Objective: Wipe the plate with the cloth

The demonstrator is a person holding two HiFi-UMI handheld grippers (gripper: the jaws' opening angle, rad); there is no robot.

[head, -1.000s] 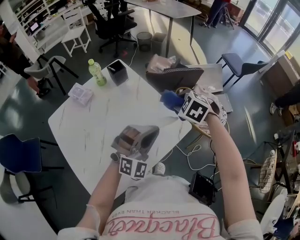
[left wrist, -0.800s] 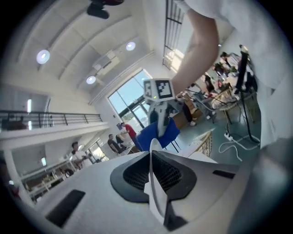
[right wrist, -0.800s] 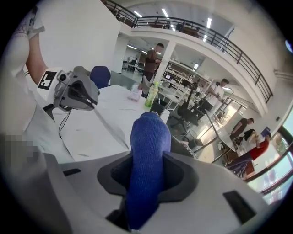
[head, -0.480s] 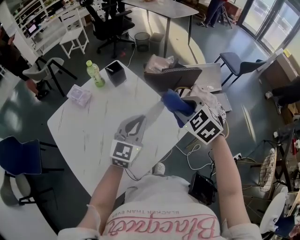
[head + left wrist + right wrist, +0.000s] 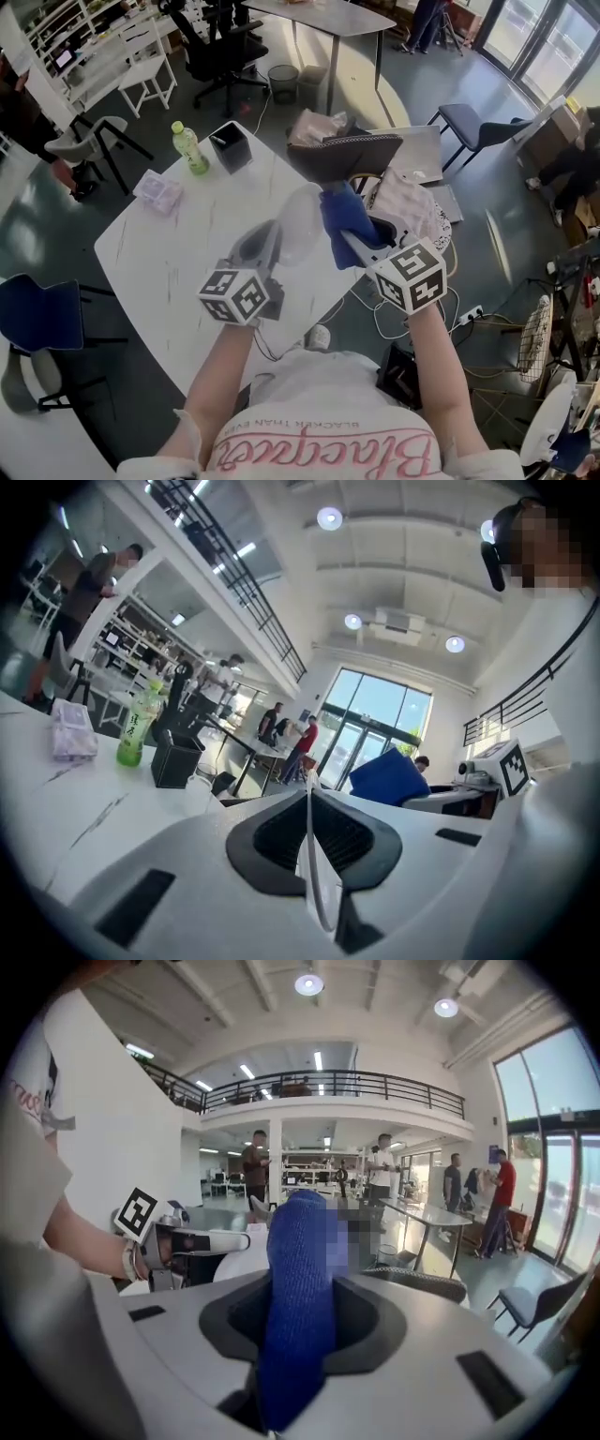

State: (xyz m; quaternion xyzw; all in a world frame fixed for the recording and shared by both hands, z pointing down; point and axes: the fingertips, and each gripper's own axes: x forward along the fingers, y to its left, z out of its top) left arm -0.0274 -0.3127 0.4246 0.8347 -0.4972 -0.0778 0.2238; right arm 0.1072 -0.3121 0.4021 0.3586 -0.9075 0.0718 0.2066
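Observation:
In the head view my left gripper (image 5: 270, 242) is shut on the rim of a pale, glassy plate (image 5: 300, 223), which it holds up on edge above the white table (image 5: 178, 253). The left gripper view shows the plate (image 5: 312, 855) edge-on as a thin blade clamped between the jaws of that gripper (image 5: 314, 841). My right gripper (image 5: 356, 242) is shut on a folded blue cloth (image 5: 345, 214), which stands right beside the plate's right face. In the right gripper view the cloth (image 5: 298, 1279) sticks up out of the gripper (image 5: 298, 1330), with the left gripper (image 5: 192, 1241) just beyond it.
A green bottle (image 5: 190, 147), a black holder (image 5: 232, 144) and a tissue pack (image 5: 157, 190) sit at the table's far side. A grey chair (image 5: 347, 152) and a basket with fabric (image 5: 412, 208) stand off the table's right edge. People stand in the background.
My left gripper rolled, turning the plate from flat to upright on its edge. My right gripper rose and swung the blue cloth leftward to the plate's face.

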